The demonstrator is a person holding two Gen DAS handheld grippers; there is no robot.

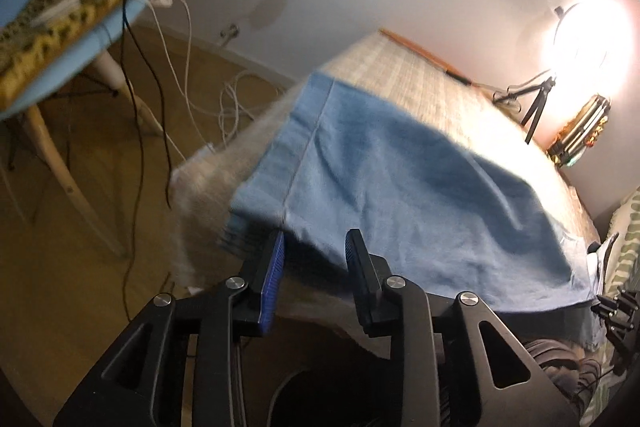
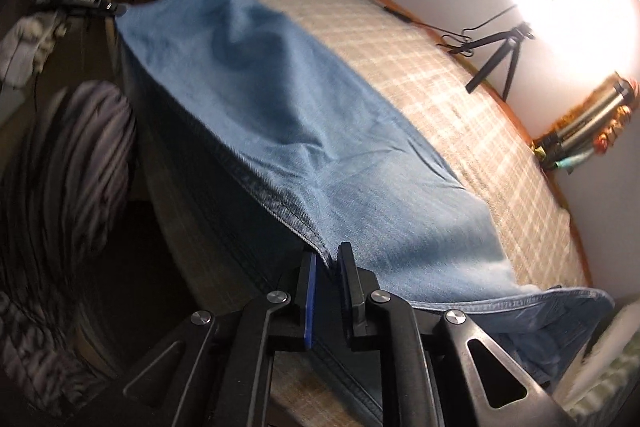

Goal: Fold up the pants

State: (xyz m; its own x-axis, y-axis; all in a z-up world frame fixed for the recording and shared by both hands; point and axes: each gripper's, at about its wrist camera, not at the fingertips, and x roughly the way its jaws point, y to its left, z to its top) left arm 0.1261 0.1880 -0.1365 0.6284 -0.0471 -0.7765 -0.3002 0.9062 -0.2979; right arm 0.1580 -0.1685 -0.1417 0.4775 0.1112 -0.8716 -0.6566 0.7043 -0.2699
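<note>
While pants point(image 1: 384, 179) overhang table point(image 1: 420, 75) edge, left claw point(image 1: 316, 247) gapes.

Faded light-blue denim pants point(image 2: 304, 131): darker indigo seam band just left of the right gripper's fingers. Beige-and-white plaid woven tablecloth point(image 2: 460, 99) beyond the fingers. Left black gripper point(image 1: 316, 247): one ribbed royal-blue pad. Yellow-and-black patterned cushion point(image 1: 68, 15), pale-blue seat, far upper left.

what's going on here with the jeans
A person is folding jeans on a plaid-covered table with a handheld gripper in each hand. The left gripper is open at the hem end, cloth edge just at its tips. The right gripper has a seam edge between its nearly closed fingers.
</note>
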